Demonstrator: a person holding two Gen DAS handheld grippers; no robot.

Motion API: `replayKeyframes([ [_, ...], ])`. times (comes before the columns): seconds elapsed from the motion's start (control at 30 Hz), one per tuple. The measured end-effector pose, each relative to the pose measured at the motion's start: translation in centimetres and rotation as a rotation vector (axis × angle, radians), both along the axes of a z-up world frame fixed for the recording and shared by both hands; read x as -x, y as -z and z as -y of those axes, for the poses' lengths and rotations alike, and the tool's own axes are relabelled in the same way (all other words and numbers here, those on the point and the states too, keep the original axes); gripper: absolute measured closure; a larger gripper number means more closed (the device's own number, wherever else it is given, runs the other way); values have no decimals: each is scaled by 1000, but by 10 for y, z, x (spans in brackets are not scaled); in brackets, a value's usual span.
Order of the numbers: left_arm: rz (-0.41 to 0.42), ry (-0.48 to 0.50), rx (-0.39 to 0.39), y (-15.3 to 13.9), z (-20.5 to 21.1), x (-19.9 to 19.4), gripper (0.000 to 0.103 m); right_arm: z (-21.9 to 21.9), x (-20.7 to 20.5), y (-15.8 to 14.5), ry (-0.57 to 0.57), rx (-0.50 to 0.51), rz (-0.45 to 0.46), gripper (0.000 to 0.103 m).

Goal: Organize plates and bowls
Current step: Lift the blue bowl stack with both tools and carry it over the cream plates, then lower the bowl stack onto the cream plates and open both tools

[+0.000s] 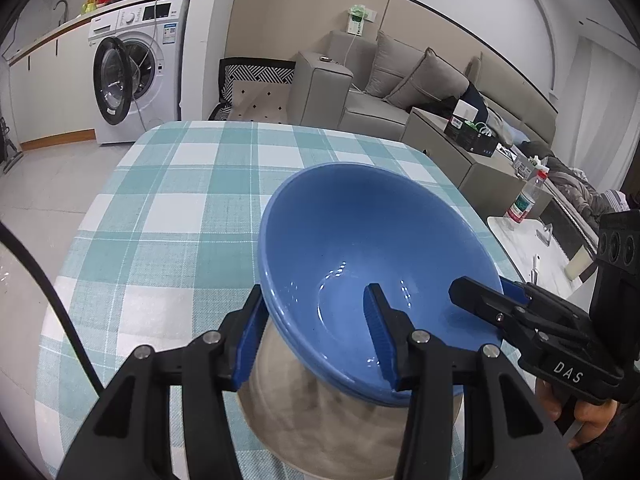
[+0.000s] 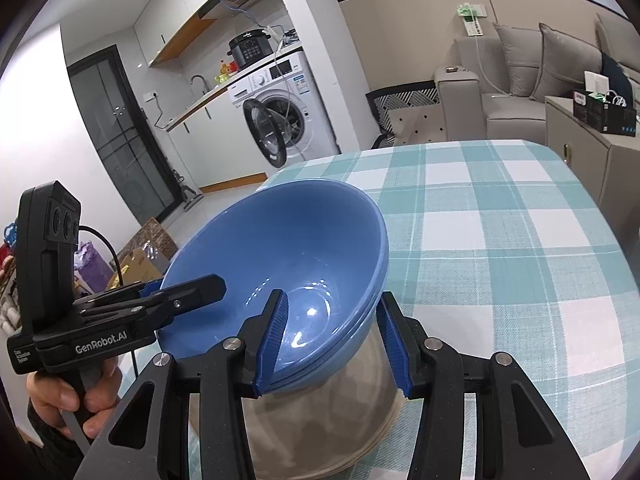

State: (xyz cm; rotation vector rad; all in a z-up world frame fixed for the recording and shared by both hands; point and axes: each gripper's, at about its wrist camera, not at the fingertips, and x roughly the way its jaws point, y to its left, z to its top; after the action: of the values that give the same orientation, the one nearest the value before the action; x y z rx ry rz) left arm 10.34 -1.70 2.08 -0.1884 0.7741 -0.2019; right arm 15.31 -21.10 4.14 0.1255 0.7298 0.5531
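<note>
Blue bowl (image 1: pixel 360 248), glossy inside, fills the near middle of both wrist views, tilted and raised over a bench (image 1: pixel 168 208) covered in a teal and white checked cloth. It looks like two or more blue bowls nested, going by the doubled rim lines. Under them sits a beige bowl (image 1: pixel 304 412) with a mottled outer wall. The left hand-held gripper (image 1: pixel 316 340) clamps the stack's rim at six o'clock in its own view, one blue-padded finger inside the bowl and one against the outer wall. The right hand-held gripper (image 2: pixel 334 344) holds the rim the same way in its view, one pad inside, one outside. Each gripper shows in the other's view: the right one at four o'clock, the left one at eight o'clock, a hand (image 2: pixel 68 396) wrapped round its grip. Beyond the bench, at eleven o'clock in the left view, a white washing machine (image 1: pixel 136 64) stands with its door open. At one o'clock lies a grey sofa (image 1: pixel 400 80) with cushions.
</note>
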Motion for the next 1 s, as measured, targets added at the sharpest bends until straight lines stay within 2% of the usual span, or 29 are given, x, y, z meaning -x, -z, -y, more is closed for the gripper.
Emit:
replayKeyframes([
  [0.37,15,9,-24,-1,5,-1,54,3,-2,2,-4,6,3,52],
  [0.47,15,15,-26,-1,6,-1,51,2,-3,3,-10,15,9,51],
  [0.53,10,27,-10,-1,5,-2,45,1,-3,4,-16,19,13,49],
  [0.6,-9,53,10,-1,4,-2,38,2,-5,5,-21,29,17,36],
  [0.67,-1,52,0,-3,3,-1,36,7,-6,4,-14,28,24,33],
  [0.73,8,38,-28,-5,4,1,26,11,-7,2,-17,34,24,24],
  [0.77,14,36,-32,-7,4,3,25,13,-7,0,-18,33,28,15],
  [0.87,35,50,-24,-13,1,7,23,21,-5,-7,-9,20,55,9],
  [0.93,52,55,-29,-18,-1,11,14,24,-5,-10,-7,12,65,4],
  [1.0,78,62,-39,-23,-3,16,12,26,-3,-15,-7,10,79,1],
])
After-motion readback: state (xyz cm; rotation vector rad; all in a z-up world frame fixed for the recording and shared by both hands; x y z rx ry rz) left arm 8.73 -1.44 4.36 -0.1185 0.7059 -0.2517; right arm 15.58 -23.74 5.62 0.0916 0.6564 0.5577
